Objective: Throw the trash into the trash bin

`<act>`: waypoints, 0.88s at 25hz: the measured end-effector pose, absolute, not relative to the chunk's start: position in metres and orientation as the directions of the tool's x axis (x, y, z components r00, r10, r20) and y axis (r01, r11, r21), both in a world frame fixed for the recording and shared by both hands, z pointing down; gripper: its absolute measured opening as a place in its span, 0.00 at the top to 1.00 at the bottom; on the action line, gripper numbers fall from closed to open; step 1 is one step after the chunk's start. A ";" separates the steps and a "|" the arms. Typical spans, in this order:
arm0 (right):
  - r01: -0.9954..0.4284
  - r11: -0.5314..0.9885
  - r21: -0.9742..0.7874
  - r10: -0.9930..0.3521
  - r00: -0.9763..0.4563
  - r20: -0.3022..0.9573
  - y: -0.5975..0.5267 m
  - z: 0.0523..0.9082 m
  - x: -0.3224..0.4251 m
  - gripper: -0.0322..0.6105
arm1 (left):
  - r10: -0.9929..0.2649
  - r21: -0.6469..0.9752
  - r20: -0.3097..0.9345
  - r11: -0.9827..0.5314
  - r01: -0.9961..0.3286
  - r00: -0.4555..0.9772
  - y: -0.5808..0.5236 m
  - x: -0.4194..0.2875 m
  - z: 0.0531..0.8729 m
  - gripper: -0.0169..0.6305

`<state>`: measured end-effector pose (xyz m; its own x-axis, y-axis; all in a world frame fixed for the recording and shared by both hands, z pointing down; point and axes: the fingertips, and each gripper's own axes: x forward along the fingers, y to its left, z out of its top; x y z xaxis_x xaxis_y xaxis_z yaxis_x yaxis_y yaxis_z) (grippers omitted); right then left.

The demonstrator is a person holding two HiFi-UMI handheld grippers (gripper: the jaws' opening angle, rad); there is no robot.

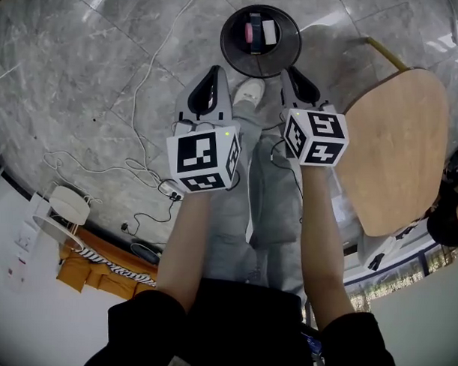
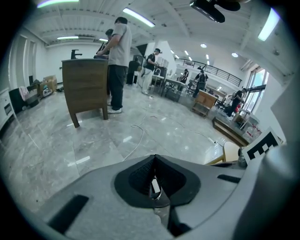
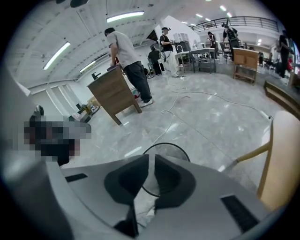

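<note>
**Status, L to R**

1. Far L: a loose cable (image 1: 146, 85) lies across the floor tiles. It is not part of the job.
2. Left gripper (image 1: 215, 73): pads pressed together, aimed down at the floor just L of the bin. In its own view a pale sliver shows low in the seam. I can't tell if that is a scrap or part of the mechanism, so I treat it as carrying nothing.
3. Trash bin (image 1: 230, 57): round, dark, standing on the floor just ahead of the shoe (image 1: 249, 91) and between the two gripper tips. The trash is inside it: a pink piece (image 1: 250, 33) and a white piece (image 1: 269, 31) lying side by side.
4. Handling est.: both pieces look like small cartons or packets, so prob. light, thin-walled, crushable and smooth-faced. To re-grip one, I'd pinch across the narrow width near mid-length w/ low force (corner grips tend to slip on glossy card). The bin also looks light, so avoid knocking the rim.
5. Right gripper (image 1: 296, 74): jaws a narrow slit apart, nothing between them. The bin rim shows through the slit.
6. Far R: a wooden table (image 1: 399, 147) stands near the bin.
</note>
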<state>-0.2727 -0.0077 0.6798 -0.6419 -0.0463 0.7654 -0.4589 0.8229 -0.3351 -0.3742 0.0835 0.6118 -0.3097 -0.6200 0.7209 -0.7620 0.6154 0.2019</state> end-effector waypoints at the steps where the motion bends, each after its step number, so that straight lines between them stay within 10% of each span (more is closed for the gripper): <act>1: -0.474 0.812 -0.339 -0.060 -0.647 0.760 -0.011 0.675 -0.267 0.89 | -0.630 0.204 0.715 0.602 -0.772 -0.302 0.078 -0.371 0.608 0.97; 22: -0.774 0.490 -0.401 -0.511 -0.628 0.587 -0.064 0.440 -0.037 0.93 | -0.857 0.281 0.514 0.154 -0.947 0.013 -0.026 -0.163 0.405 0.97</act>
